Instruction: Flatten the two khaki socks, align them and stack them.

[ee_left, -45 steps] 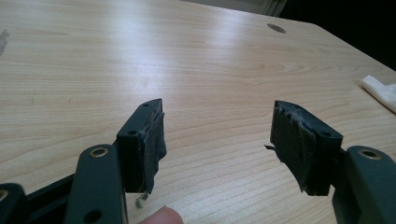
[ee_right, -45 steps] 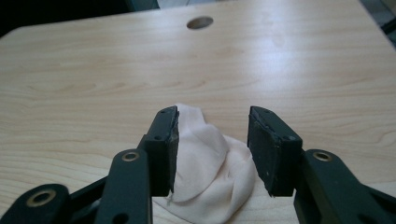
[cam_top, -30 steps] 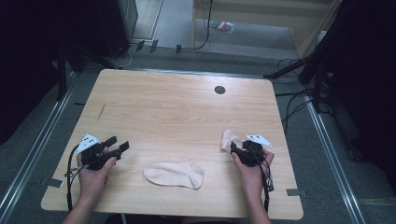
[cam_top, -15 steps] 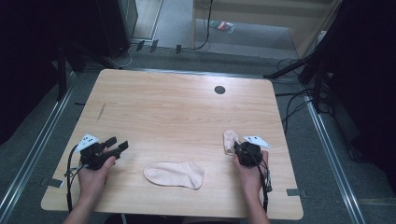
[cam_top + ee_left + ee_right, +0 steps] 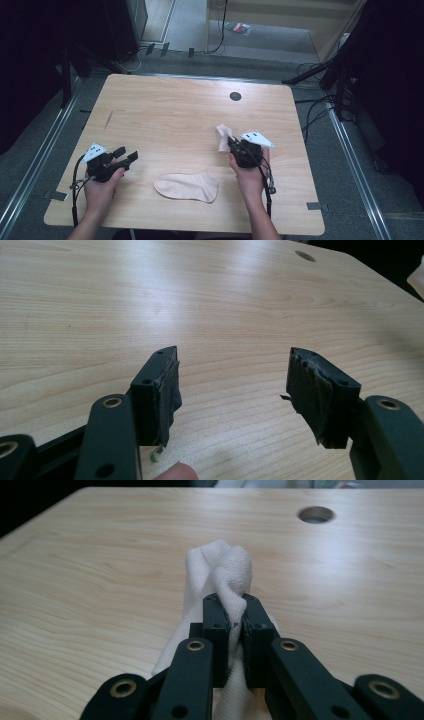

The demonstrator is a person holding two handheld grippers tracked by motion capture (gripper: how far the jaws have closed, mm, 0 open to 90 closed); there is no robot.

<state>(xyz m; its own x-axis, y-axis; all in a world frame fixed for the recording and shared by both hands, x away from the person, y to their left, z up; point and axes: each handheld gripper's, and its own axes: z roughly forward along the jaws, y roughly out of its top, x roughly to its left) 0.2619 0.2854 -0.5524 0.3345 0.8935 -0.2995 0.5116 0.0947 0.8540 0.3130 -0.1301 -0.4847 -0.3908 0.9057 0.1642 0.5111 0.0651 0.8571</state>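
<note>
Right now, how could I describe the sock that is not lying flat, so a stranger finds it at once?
Look at the wooden table, then at its near right part, where the right gripper is. The bunched sock is clamped between its jaws. Unlike the flat sock near the front edge, it is crumpled.

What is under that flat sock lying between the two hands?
The flat sock lies directly on the bare wooden table. Whether anything sits beneath it cannot be seen, though it looks flat.

**Your left gripper, jaws wide over bare wood**

Your left gripper (image 5: 232,385) holds its two black jaws well apart, with worn dark pads (image 5: 169,390) facing inward. Between and beyond them lies the pale wooden table (image 5: 200,300), its round hole (image 5: 305,256) far off. A fingertip (image 5: 174,472) peeks in below.
</note>
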